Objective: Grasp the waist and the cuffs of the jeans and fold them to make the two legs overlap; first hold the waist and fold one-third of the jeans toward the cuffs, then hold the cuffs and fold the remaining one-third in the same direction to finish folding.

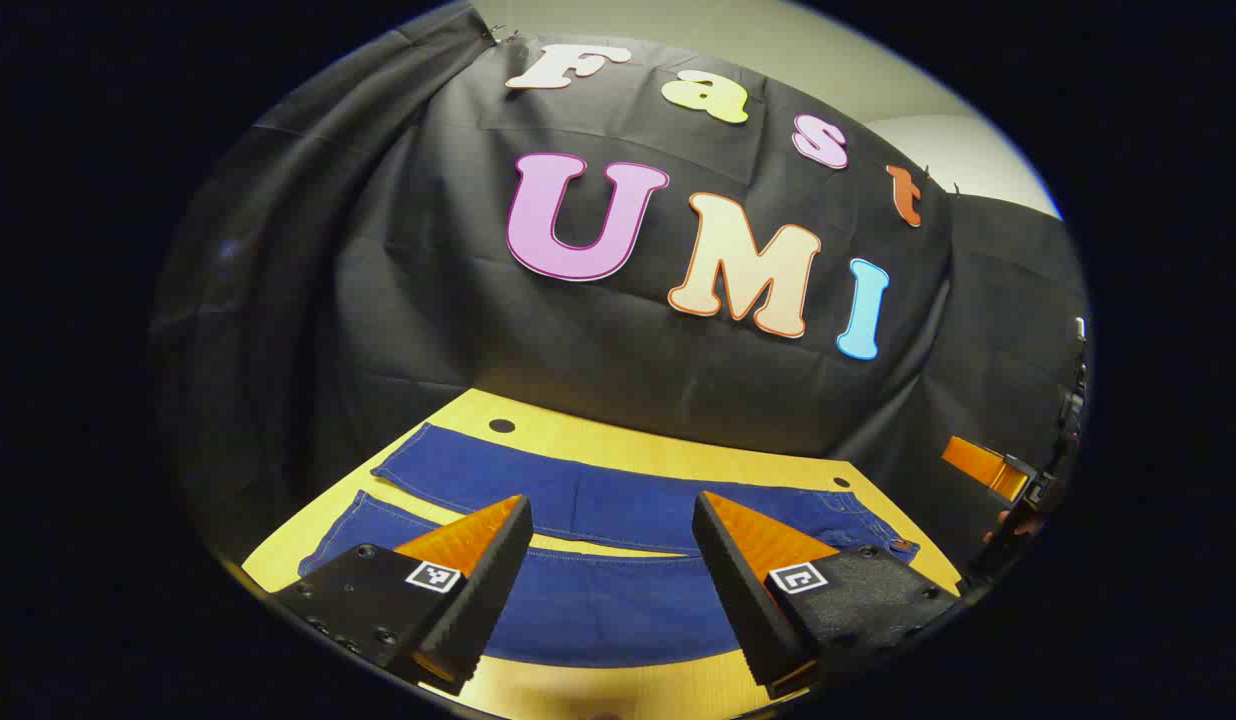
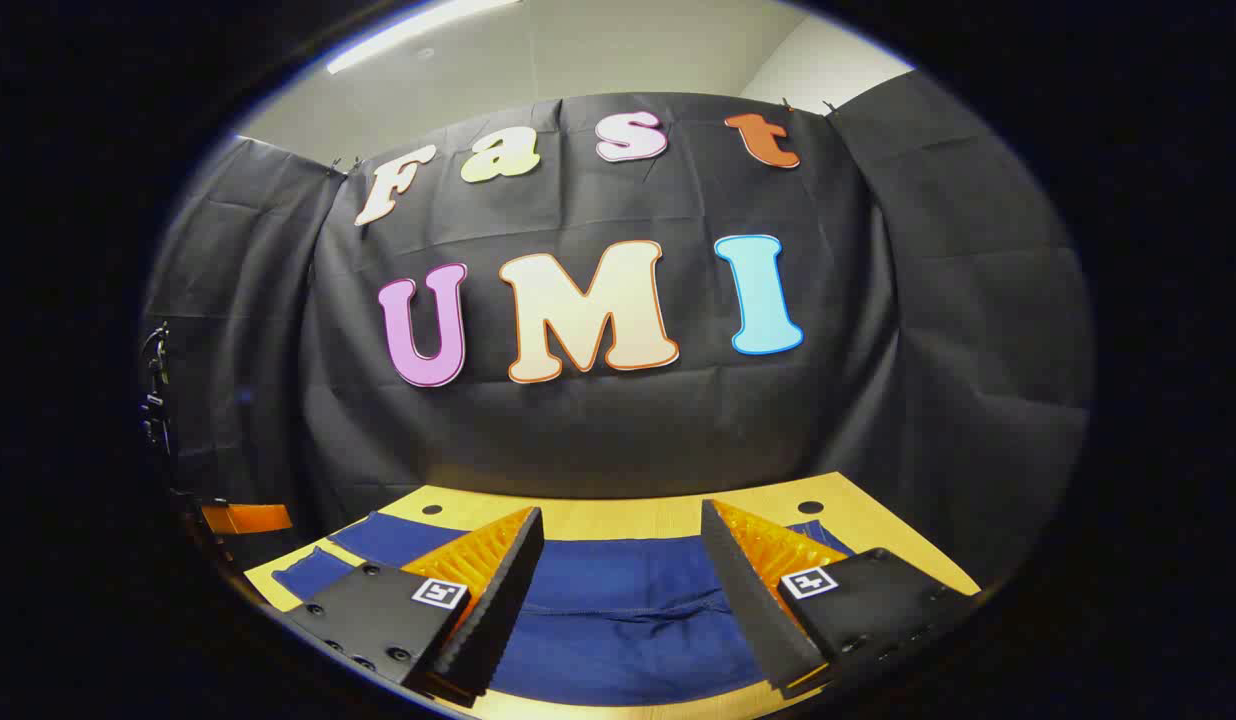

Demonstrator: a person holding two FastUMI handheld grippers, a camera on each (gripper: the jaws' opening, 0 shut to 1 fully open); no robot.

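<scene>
Jeans: dark blue denim jeans (image 1: pixel 618 510) lie spread flat on the yellow wooden tabletop (image 1: pixel 618 445), both legs laid out side by side and apart, a strip of yellow showing between them in the left gripper view. Not folded.
Jeans, orientation: in the left gripper view the legs run leftward and the waist end with a pocket and rivets sits at the right, near (image 1: pixel 878 535).
Jeans, right gripper view: the same dark blue denim jeans (image 2: pixel 618 600) stretch across the yellow wooden tabletop (image 2: pixel 618 515); a seam line crosses the cloth between the fingers.
Left gripper (image 1: pixel 612 515): held above the jeans, fingers spread wide apart, nothing between them. No contact with the cloth that can be seen.
Right gripper (image 2: pixel 622 525): likewise above the denim, fingers wide apart, nothing held.
Other gripper seen far off: an orange-and-black piece at the right edge of the left gripper view (image 1: pixel 988 468), and one at the left edge of the right gripper view (image 2: pixel 246 520); too little shows to say how their fingers stand.
Table holes: small dark round holes (image 1: pixel 501 426) mark the tabletop's far edge.
Containers: nothing on the table holds anything; the jeans lie directly on the bare top.
</scene>
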